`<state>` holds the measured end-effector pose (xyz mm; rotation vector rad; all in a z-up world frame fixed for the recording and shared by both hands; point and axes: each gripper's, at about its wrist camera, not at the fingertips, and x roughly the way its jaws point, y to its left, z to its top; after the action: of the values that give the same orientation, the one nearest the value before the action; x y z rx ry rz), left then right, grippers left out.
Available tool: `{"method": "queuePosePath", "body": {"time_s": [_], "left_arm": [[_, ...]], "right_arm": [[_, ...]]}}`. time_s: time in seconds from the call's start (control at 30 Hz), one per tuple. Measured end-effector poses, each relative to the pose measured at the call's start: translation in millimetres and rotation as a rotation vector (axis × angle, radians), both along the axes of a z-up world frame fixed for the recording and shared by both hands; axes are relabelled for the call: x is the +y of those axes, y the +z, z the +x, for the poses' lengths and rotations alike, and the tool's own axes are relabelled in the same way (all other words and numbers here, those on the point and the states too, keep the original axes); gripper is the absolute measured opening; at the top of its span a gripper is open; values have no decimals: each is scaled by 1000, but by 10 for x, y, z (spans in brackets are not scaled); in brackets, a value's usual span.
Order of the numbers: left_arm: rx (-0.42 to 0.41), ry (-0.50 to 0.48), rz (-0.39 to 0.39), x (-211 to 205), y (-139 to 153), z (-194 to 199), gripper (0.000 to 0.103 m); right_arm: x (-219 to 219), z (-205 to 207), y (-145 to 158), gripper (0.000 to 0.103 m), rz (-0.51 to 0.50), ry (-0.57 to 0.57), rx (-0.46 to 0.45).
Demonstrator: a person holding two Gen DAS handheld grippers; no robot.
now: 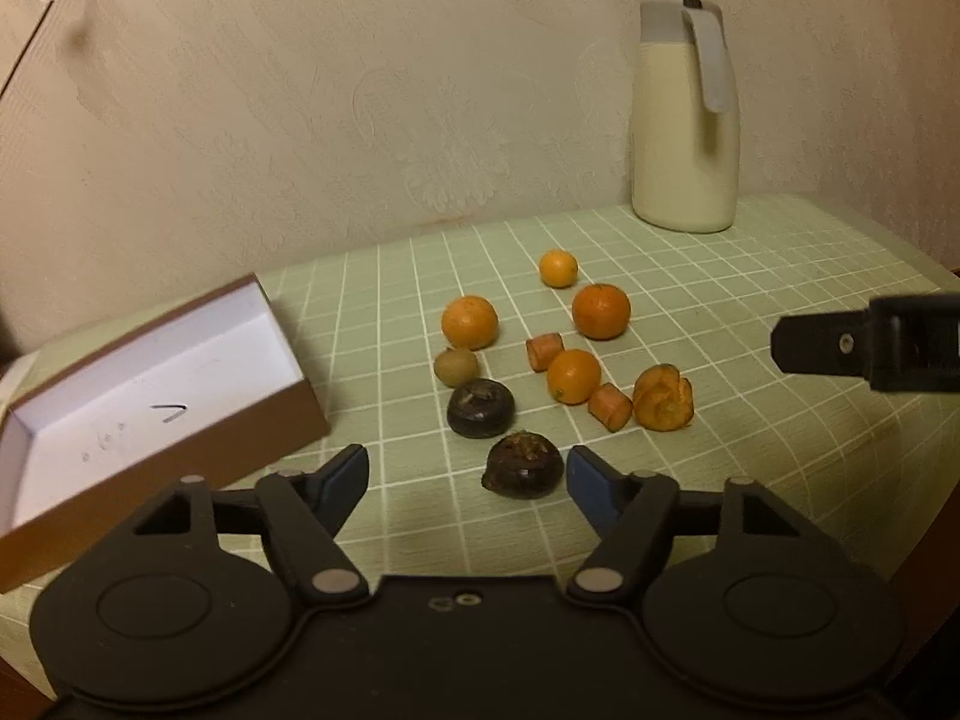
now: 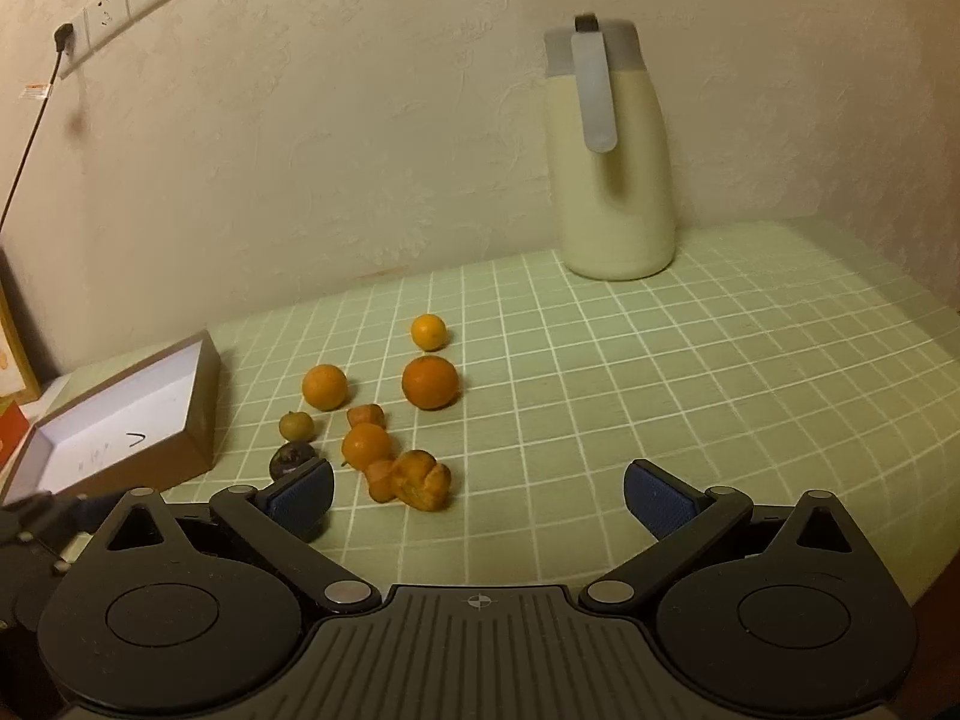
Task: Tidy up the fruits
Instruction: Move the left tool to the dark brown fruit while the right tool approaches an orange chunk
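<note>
Cloth in pale green with a white grid covers the bench [image 2: 690, 396], which sits pushed into a corner of cream, embossed wallpaper [image 2: 336, 138]. On the wall to the left there is a socket strip [image 2: 120, 3] with a dark cord [image 2: 27, 144] hanging from it. A tall cream jug [image 2: 612, 168] with a grey lid and handle stands at the back of the bench, well apart from the fruit.

The fruit lies loose on the cloth near the middle: a small orange [image 1: 558, 268] farthest back, two larger oranges [image 1: 470, 322] and [image 1: 601, 311] in front of it, a fourth orange [image 1: 573, 376] between two carrot pieces [image 1: 545, 351] and [image 1: 610, 407], a knobbly orange lump [image 1: 663, 397] just beside the nearer carrot piece, a small greenish fruit [image 1: 456, 367], and two dark round fruits [image 1: 480, 407] and [image 1: 524, 466]. An open brown box [image 1: 300, 414] with a white inside sits to the left of the pile, and nothing lies in it.

The left claw [image 1: 467, 471] is spread wide and holds nothing; the nearer dark fruit lies just ahead of its blue pads [image 1: 585, 480], closer to the right one. The right claw [image 2: 477, 495] is also spread wide and holds nothing, low over bare cloth to the right of the pile.
</note>
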<state>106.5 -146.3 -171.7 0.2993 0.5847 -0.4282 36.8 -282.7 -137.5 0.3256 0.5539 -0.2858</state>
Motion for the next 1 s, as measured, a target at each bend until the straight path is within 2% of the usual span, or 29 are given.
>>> {"method": "queuePosePath", "body": {"time_s": [0.03,0.17,0.23,0.27,0.47,0.53,0.6,0.8,1.0], "left_arm": [[9,-1,-3,-10,-27,32,55],[35,4,-7,-51,-126,137,52],[48,4,-6,-82,-174,177,52],[52,4,-6,-97,-194,190,52],[59,-6,-6,-178,-268,225,51],[63,-7,-4,-192,-289,245,51],[74,-2,-4,-210,-312,272,50],[74,-2,-6,-236,-341,314,49],[78,-3,-18,-252,-379,339,40]], "right_arm": [[-12,27,-16,103,4,3,0],[-57,142,-92,102,11,5,0],[-79,209,-137,77,22,21,11],[-91,256,-168,74,32,34,26],[-125,406,-293,73,42,52,52],[-131,446,-308,57,47,66,56],[-138,504,-326,51,55,77,62],[-146,596,-373,51,73,89,72],[-121,680,-431,51,85,92,83]]}}
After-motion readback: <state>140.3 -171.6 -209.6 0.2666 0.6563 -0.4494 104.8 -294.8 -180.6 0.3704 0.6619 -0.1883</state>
